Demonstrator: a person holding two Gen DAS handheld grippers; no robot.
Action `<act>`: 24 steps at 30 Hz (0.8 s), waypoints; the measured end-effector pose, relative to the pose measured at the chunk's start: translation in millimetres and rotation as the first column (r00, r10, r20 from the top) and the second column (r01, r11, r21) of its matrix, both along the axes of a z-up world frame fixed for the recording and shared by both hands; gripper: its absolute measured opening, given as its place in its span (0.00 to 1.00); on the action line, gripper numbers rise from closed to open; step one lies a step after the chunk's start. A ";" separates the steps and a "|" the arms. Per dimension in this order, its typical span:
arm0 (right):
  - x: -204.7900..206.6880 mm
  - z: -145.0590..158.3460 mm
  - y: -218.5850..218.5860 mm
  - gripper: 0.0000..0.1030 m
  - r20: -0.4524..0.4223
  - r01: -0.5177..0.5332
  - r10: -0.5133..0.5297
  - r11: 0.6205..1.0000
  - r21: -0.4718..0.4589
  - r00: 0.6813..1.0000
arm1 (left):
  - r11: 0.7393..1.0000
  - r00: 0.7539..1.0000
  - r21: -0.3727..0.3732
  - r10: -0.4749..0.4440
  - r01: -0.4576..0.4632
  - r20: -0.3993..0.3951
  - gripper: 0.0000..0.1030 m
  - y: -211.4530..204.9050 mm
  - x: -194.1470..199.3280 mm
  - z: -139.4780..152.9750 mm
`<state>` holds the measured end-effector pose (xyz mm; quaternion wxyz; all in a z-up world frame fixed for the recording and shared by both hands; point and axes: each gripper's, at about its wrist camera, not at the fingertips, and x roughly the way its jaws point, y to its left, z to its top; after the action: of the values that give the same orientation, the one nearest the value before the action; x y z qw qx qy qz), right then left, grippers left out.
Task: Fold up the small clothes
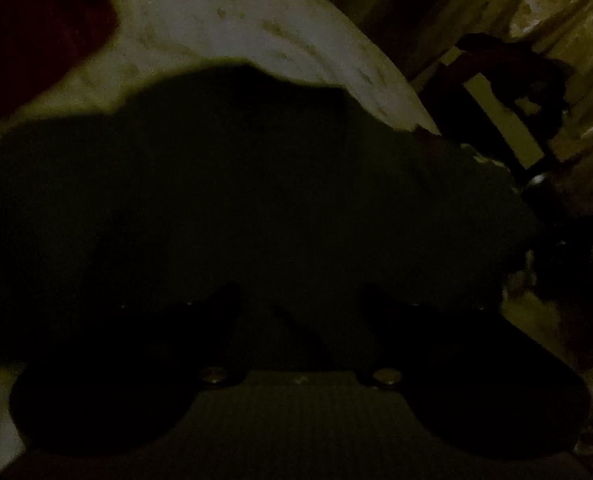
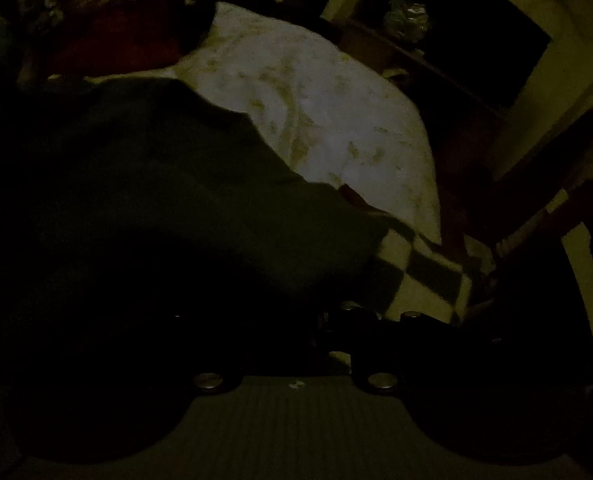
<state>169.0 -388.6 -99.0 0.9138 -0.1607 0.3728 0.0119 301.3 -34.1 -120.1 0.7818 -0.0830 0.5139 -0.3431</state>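
The picture is very dark. A dark garment (image 1: 236, 184) fills the middle of the left wrist view, lying on a pale bed cover. My left gripper (image 1: 300, 300) hangs just over it, its two fingers wide apart and nothing pinched between them. In the right wrist view the same dark garment (image 2: 156, 184) covers the left half and runs down into my right gripper (image 2: 342, 318). That gripper's fingers stand close together on the garment's edge, and the left finger is mostly hidden under the fabric.
A pale patterned pillow (image 1: 256, 28) (image 2: 324, 120) lies behind the garment. A checkered cloth (image 2: 420, 276) shows beside the right gripper. Dark furniture bars (image 2: 436, 64) and a yellowish curtain (image 1: 568, 20) stand at the right. Something red (image 1: 36, 40) lies at the far left.
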 end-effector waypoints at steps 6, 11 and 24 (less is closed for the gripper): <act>-13.7 -2.6 -6.8 0.68 0.146 0.095 -0.120 0.982 0.166 0.982 | 0.997 0.998 -0.074 -0.020 0.016 -0.053 0.85 -20.5 9.3 -41.9; -28.5 -11.1 -11.5 0.73 0.160 0.145 -0.202 0.939 0.312 0.966 | 0.993 0.997 -0.117 -0.003 -0.006 -0.077 0.79 -31.5 14.0 -72.8; -45.8 -22.9 -24.3 0.95 0.171 0.186 -0.299 0.857 0.481 0.939 | 0.902 0.998 -0.427 0.046 -0.063 -0.049 0.09 4.2 21.8 -11.6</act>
<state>123.2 -412.9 -121.9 0.9579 0.1076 0.2638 -0.0360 323.2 -29.8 -131.7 0.7440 -0.2732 0.4383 -0.4238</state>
